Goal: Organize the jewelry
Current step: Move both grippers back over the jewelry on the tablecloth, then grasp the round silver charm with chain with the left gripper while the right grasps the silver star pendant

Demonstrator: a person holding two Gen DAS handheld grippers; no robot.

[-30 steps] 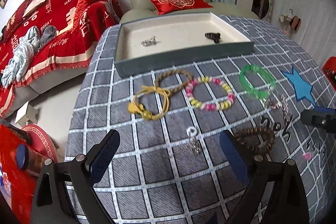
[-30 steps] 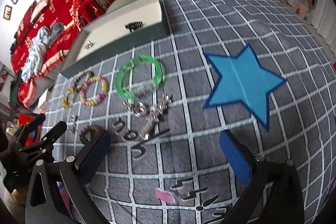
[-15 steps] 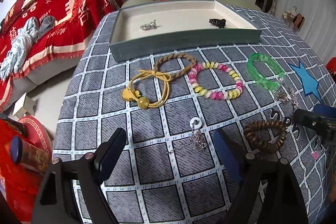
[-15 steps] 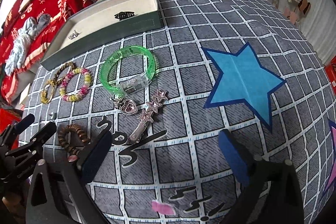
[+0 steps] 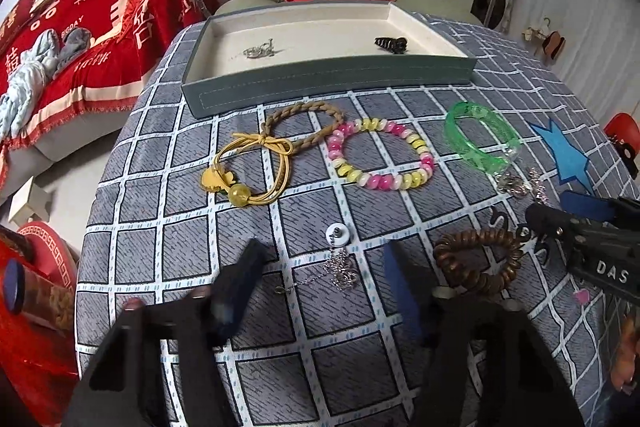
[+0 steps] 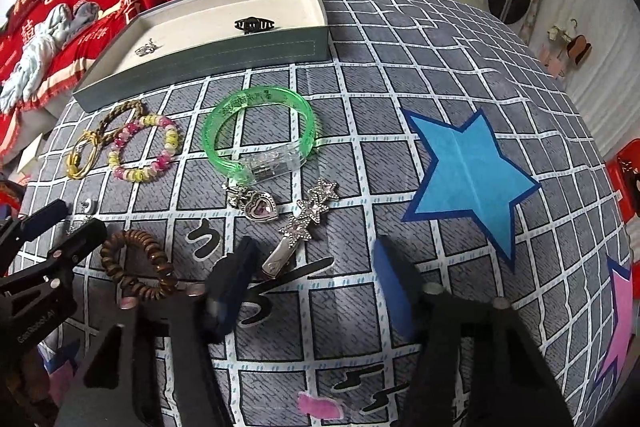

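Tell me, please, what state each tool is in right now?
Left tool: closing, nothing gripped; thin silver chain necklace between its fingers.
Right tool: closing, nothing gripped.

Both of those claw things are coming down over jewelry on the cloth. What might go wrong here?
The left gripper, jaws closing, could snag or drop the thin silver chain lying loose between them. The right gripper, also closing, has the star hair clip off to one side, so it might pinch only the end or the tablecloth.

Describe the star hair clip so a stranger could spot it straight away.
Start at the grey tray on the checked tablecloth, then come toward the camera past the green bangle. Just below it lies the star hair clip, a slim silver bar topped with three sparkly pink stars; the charm beside it is heart-shaped.
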